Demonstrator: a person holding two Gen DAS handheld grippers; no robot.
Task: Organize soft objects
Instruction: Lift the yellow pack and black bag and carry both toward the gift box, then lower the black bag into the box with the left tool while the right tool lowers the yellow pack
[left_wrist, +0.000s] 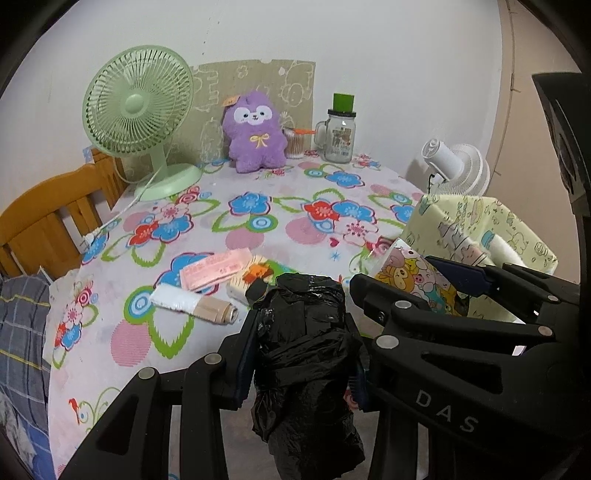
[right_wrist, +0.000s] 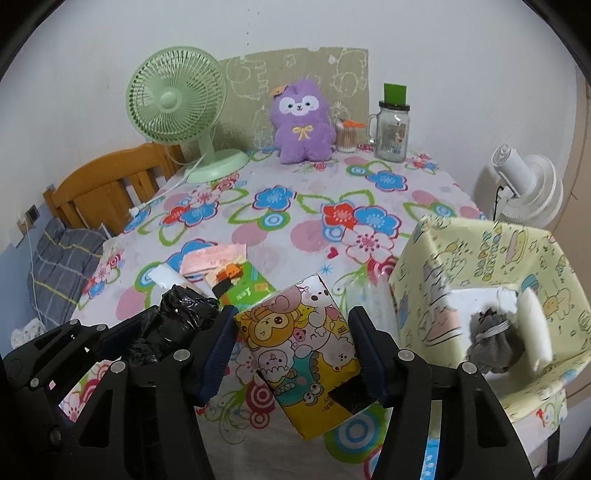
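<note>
My left gripper is shut on a roll of black plastic bags, held above the near table edge; it also shows in the right wrist view. My right gripper is shut on a cartoon-printed tissue pack, held next to a yellow cartoon-print box; the pack also shows in the left wrist view. The box holds a grey bundle and a white pad. On the floral tablecloth lie a pink packet, a white roll, a beige roll and a green pack.
A purple plush toy, a green desk fan, a glass jar with a green lid and a cotton-swab tub stand at the table's far edge. A white fan stands right; a wooden chair left.
</note>
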